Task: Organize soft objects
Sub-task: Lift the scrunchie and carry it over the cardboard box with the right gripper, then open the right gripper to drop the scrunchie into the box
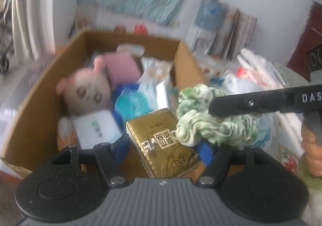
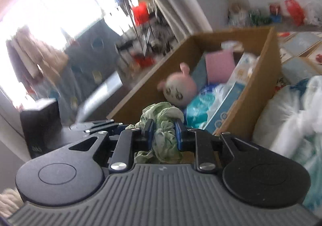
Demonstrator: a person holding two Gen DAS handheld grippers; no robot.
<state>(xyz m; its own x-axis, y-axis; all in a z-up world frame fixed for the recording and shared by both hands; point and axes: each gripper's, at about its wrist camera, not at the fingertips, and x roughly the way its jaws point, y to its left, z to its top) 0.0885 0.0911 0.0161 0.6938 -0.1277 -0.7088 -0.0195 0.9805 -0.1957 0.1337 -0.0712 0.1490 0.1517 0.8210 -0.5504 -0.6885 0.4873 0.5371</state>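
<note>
My left gripper (image 1: 163,143) pinches gold tissue pack (image 1: 161,141); right gripper (image 2: 164,133) pinches green-white scrunchie (image 2: 163,137). Both held near cardboard box (image 1: 36,113), likely to drop beside plush doll (image 1: 86,93).

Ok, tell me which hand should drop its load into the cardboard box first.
Probably the left. Its gripper, jaws around the gold foil tissue pack, looks to be already over the brown cardboard box. The right gripper clamps the green-and-white crumpled cloth beside it, apparently nearer the box's wall.
</note>
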